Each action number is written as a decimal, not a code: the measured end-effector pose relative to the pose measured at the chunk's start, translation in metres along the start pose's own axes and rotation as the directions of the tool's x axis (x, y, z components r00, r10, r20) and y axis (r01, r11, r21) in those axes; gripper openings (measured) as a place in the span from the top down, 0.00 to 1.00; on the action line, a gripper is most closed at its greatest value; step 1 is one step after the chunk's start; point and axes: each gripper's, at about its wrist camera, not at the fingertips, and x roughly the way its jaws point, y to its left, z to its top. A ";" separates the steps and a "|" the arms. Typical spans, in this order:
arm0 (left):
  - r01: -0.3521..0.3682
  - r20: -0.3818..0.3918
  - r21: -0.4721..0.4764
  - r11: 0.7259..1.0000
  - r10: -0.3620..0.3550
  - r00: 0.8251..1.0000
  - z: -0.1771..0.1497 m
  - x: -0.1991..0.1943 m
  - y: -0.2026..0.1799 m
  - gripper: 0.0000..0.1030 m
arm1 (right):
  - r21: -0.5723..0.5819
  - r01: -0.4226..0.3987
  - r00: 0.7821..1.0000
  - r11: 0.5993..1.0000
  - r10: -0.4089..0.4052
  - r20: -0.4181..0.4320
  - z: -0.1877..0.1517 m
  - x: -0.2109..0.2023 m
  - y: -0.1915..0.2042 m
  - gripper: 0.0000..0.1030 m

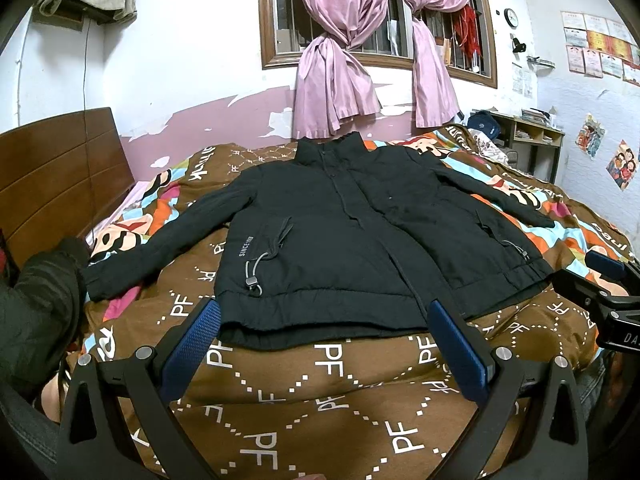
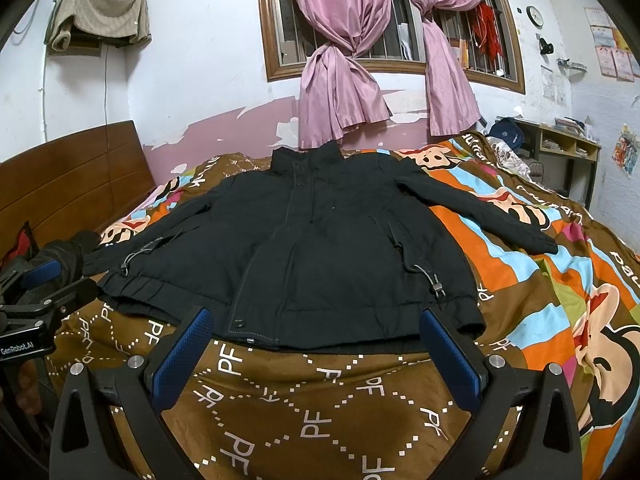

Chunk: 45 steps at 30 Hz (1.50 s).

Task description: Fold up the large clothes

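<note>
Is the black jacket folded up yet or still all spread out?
Spread out. The black jacket lies flat on the bed, both sleeves stretched sideways.

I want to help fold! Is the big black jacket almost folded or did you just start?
Just starting. Done: the black jacket lies flat on the bedspread, front up, both sleeves spread out. In hand: nothing; the left gripper and right gripper are both open near the hem. Left: fold in the sleeves, then the body.
</note>
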 end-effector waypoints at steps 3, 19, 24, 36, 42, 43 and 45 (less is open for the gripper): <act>-0.001 0.000 0.000 1.000 0.001 1.000 0.000 0.000 0.000 0.02 | 0.000 0.001 1.000 1.000 -0.001 0.000 0.000 0.000 0.000 0.00; -0.002 -0.002 0.002 1.000 0.002 1.000 0.000 0.000 0.000 0.02 | 0.003 -0.001 1.000 1.000 0.001 -0.003 -0.002 0.001 -0.002 0.00; -0.002 -0.001 0.001 1.000 0.002 1.000 0.000 0.000 0.000 0.02 | 0.003 0.000 1.000 1.000 0.000 -0.005 -0.002 0.002 -0.002 0.00; -0.002 -0.003 0.001 1.000 0.002 1.000 0.000 0.000 0.000 0.02 | 0.005 -0.002 1.000 1.000 0.002 -0.006 -0.002 0.003 -0.002 0.00; -0.002 -0.004 0.001 1.000 0.002 1.000 0.000 0.000 0.000 0.02 | 0.006 -0.001 1.000 1.000 0.001 -0.007 -0.002 0.003 -0.003 0.00; -0.002 -0.004 0.002 1.000 0.002 1.000 0.000 0.000 0.000 0.02 | 0.006 -0.001 1.000 1.000 0.001 -0.008 -0.004 0.005 -0.004 0.00; -0.002 -0.005 0.002 1.000 0.002 1.000 0.000 0.000 0.000 0.02 | 0.007 -0.002 1.000 1.000 0.002 -0.009 -0.004 0.005 -0.004 0.00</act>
